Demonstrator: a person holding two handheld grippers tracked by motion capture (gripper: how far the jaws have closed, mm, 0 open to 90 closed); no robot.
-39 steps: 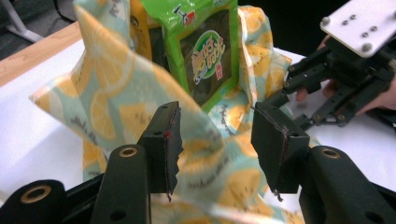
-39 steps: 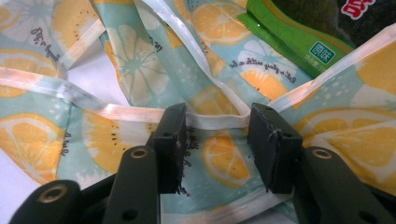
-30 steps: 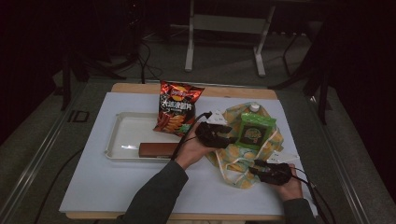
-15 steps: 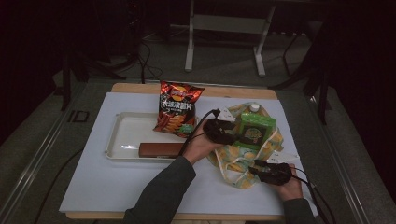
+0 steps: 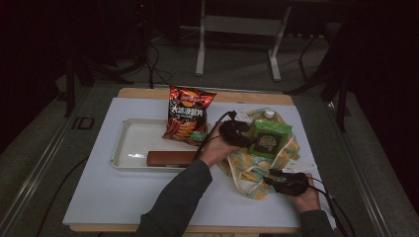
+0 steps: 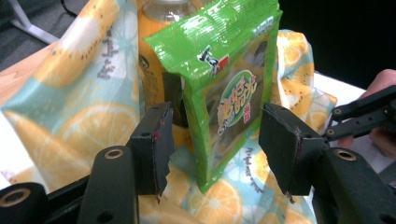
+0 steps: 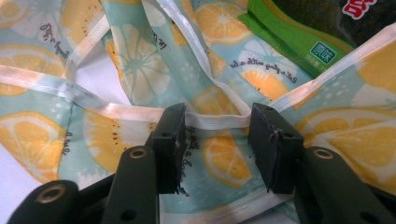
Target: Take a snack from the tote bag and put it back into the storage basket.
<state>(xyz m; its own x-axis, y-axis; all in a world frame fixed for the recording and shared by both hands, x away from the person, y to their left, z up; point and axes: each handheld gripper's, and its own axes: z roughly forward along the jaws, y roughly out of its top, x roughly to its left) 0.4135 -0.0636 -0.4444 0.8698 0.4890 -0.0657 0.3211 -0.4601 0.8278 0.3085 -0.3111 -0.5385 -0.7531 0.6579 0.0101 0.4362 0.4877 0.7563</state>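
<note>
Left gripper (image 6: 212, 140): jaws spread wide on either side of the green snack packet (image 6: 229, 84), neither pad touching it; over the bag's left part in the high view (image 5: 242, 134).
Green snack packet: upright in the left gripper view, resting on the lemon-print fabric bag (image 6: 79, 93), just in front of an orange drink bottle (image 6: 154, 56); right of the chip bag in the high view (image 5: 269, 138).
Right gripper (image 7: 215, 135): jaws parted, the bag's white strap (image 7: 210, 120) running across the gap between them, not pinched; at the bag's near edge (image 5: 284, 181).
Lemon-print fabric bag: flat on the white table (image 5: 123, 197), right of the tray.
White tray (image 5: 129, 148): holds a brown bar (image 5: 170, 158) at its near rim.
Red chip bag (image 5: 188, 116): leaning at the tray's right end.
</note>
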